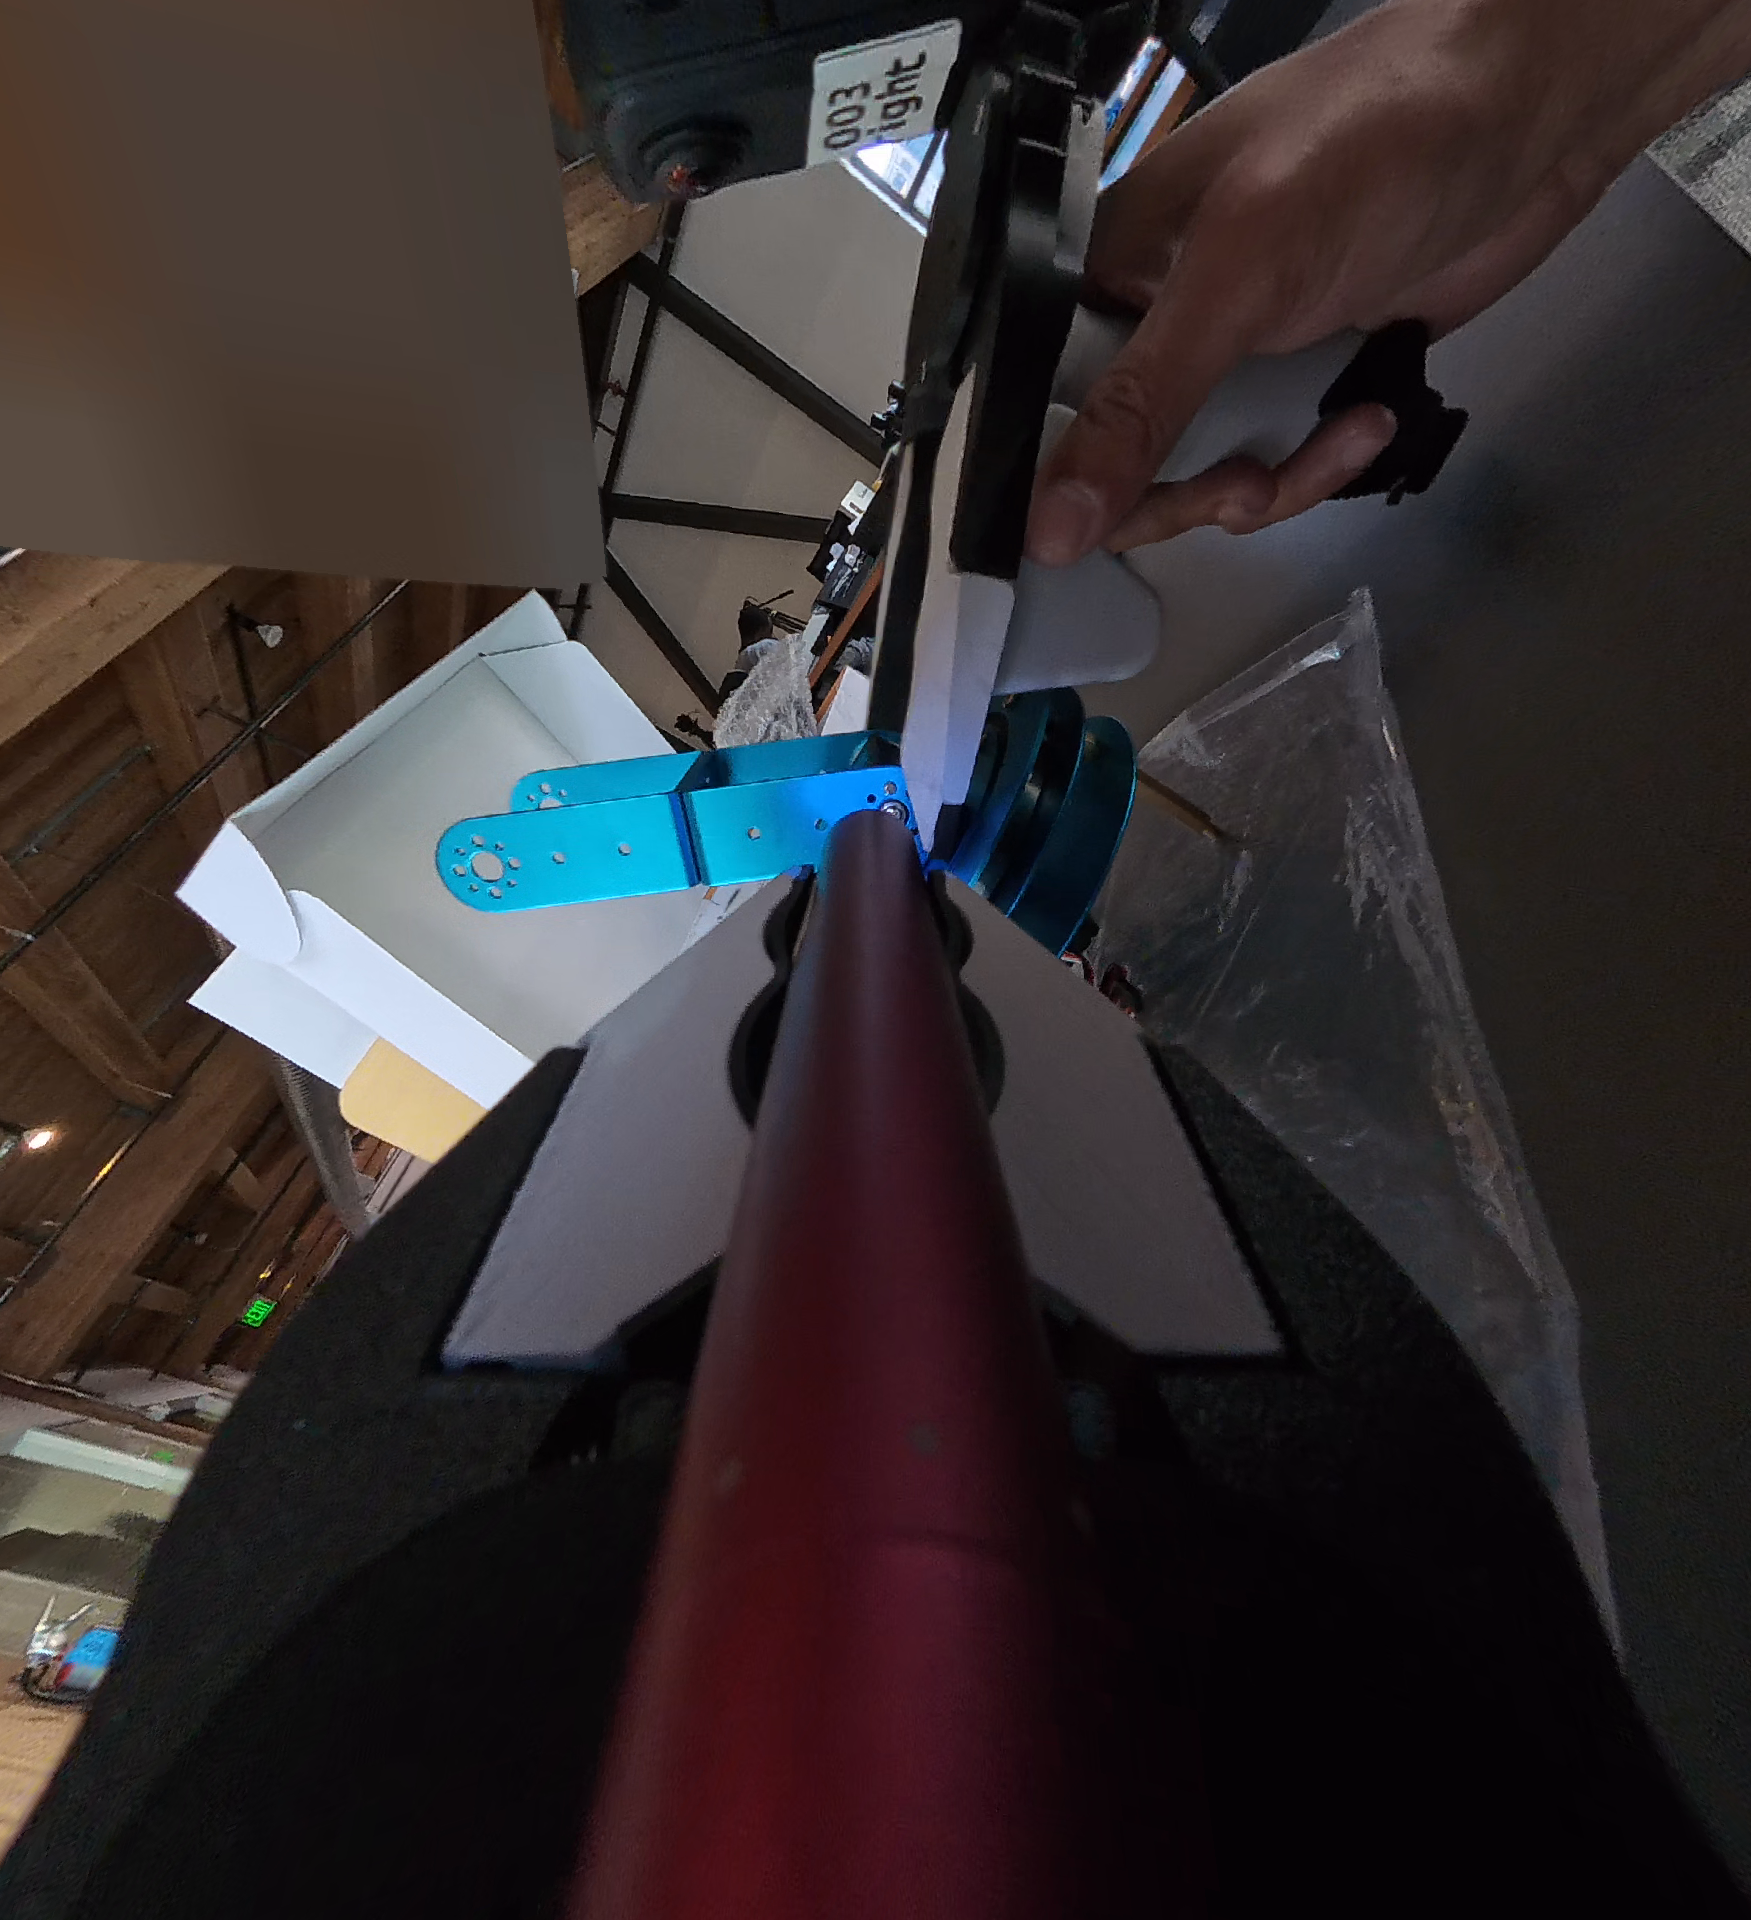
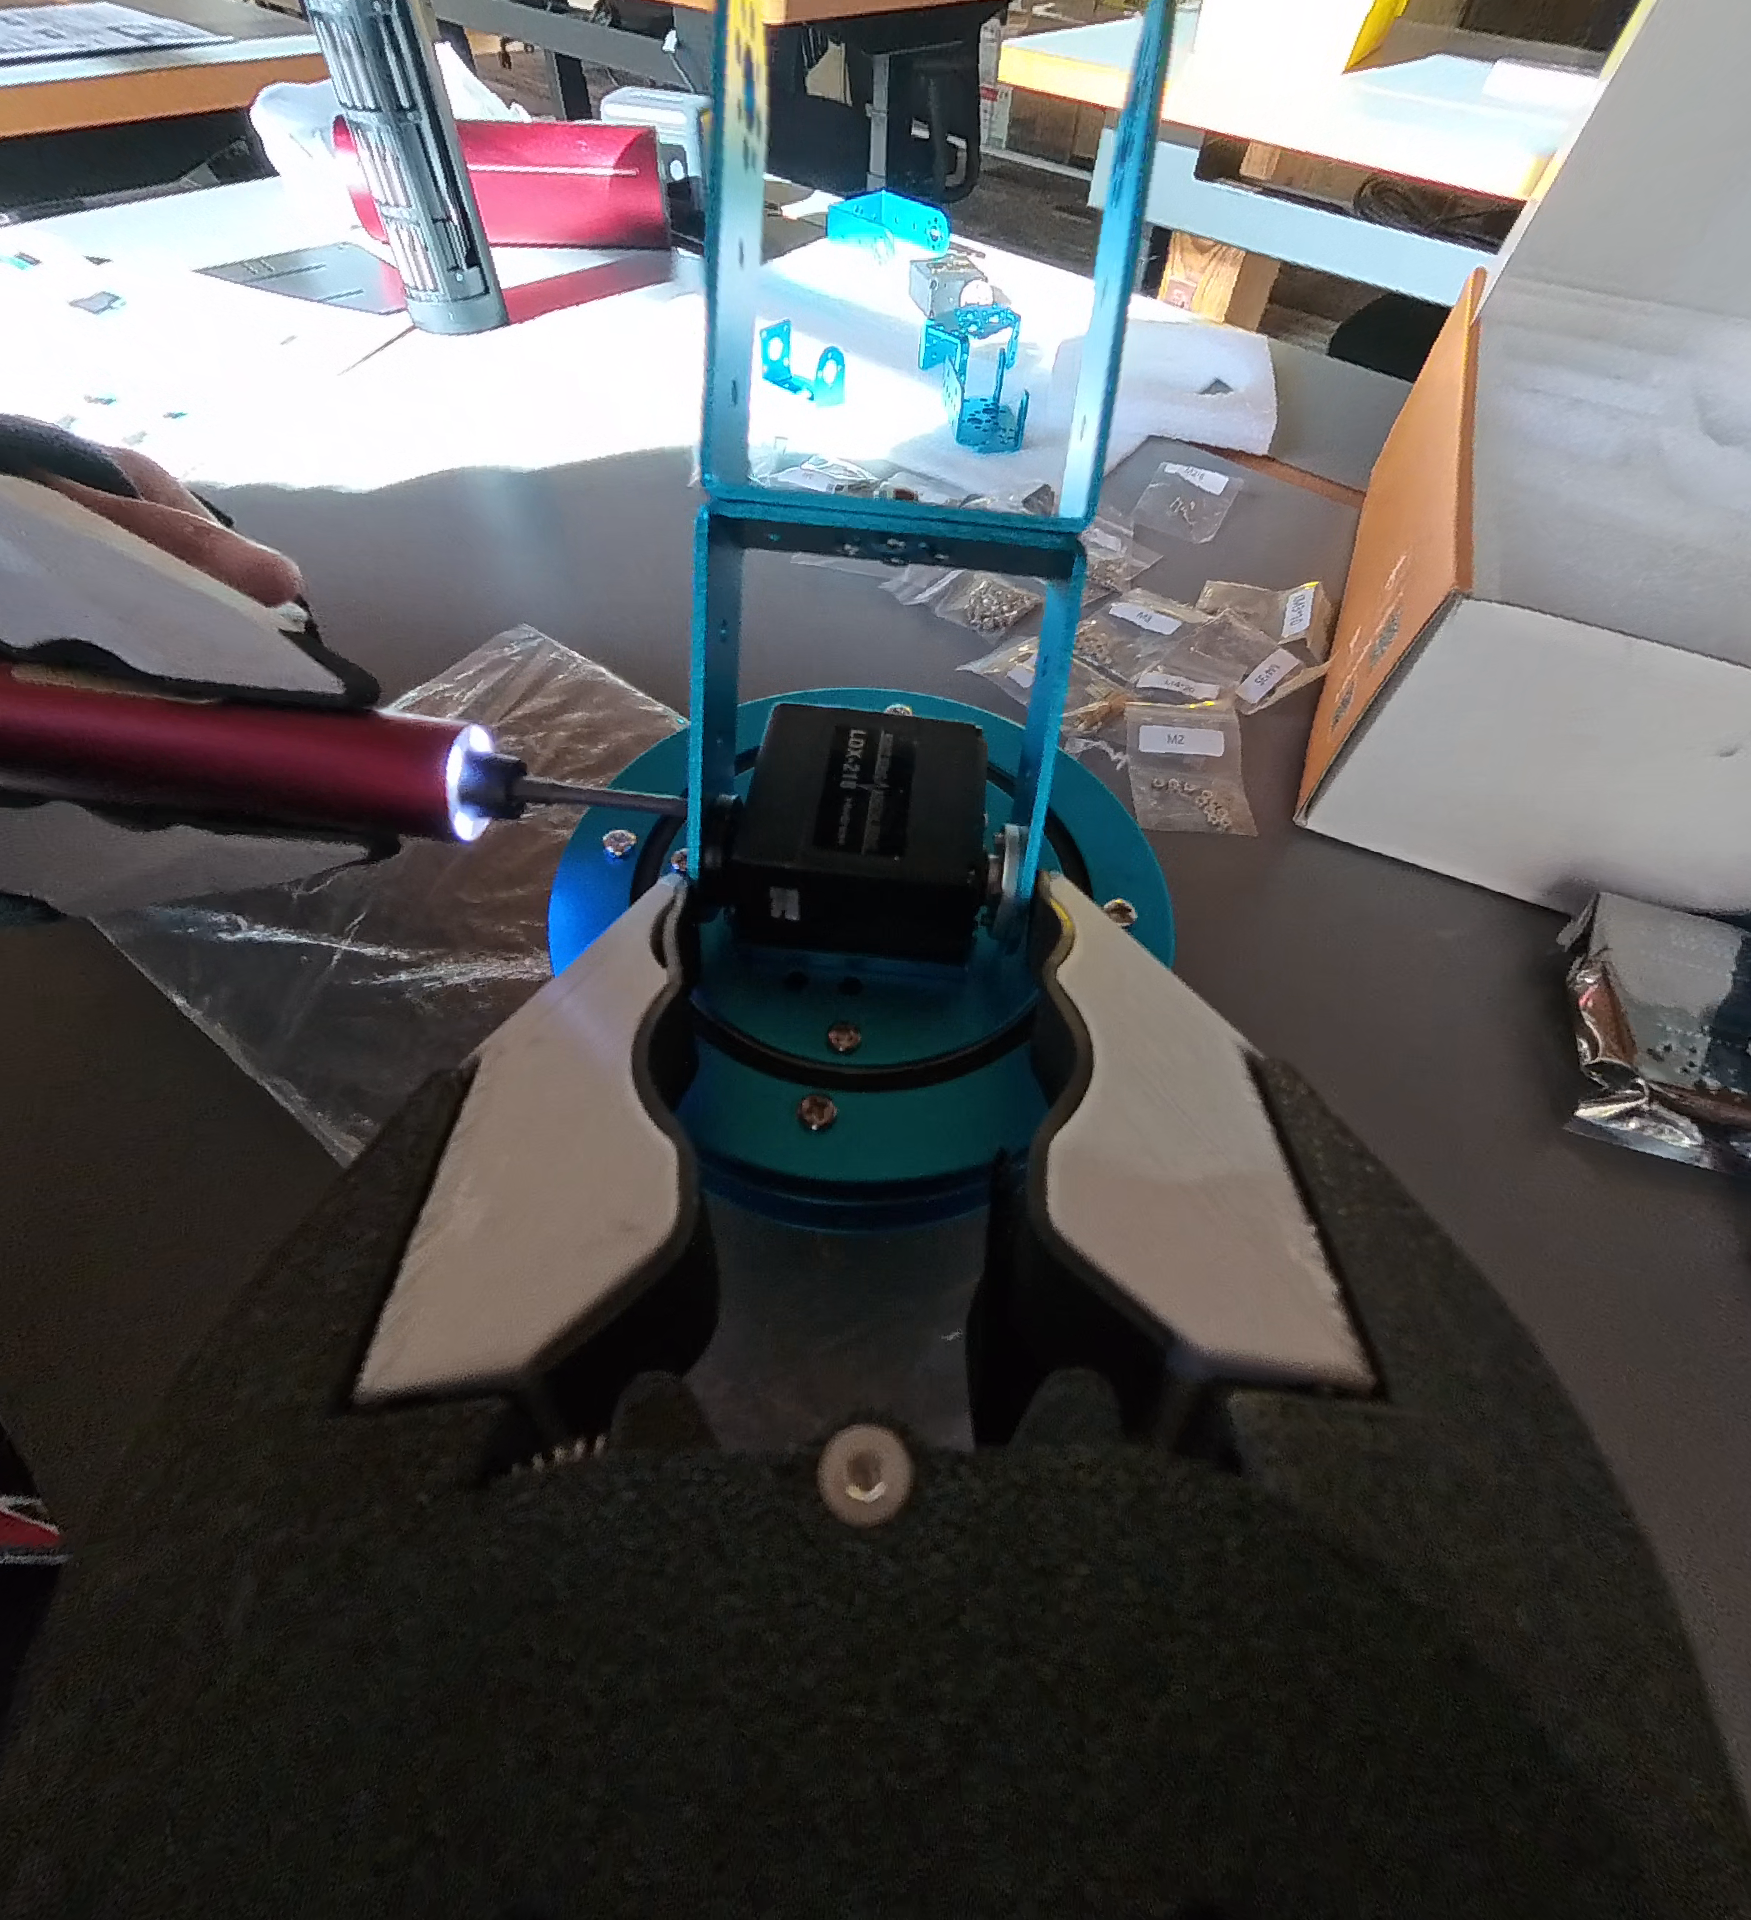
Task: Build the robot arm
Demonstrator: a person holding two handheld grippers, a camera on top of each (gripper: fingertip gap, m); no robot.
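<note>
My left gripper [image 1: 866,883] is shut on a red electric screwdriver [image 1: 850,1351]. In the right wrist view the screwdriver [image 2: 185,748] comes in from the left with its tip light on. Its bit [image 2: 601,798] touches the left side of an upright blue bracket [image 2: 720,644], beside a black servo [image 2: 860,810]. My right gripper [image 2: 860,904] is shut on the blue round base [image 2: 850,1132] under the servo, one finger on each side. In the left wrist view the bracket [image 1: 622,842] points left, and a hand [image 1: 1318,260] holds the right gripper.
A clear plastic bag [image 2: 414,935] lies under the base on the grey table [image 2: 1473,1143]. Small bags of screws [image 2: 1162,665] and loose blue brackets [image 2: 975,384] lie behind. A white and orange box [image 2: 1577,675] and a silver foil bag [image 2: 1702,1039] are at right. A red case [image 2: 559,177] is at the back left.
</note>
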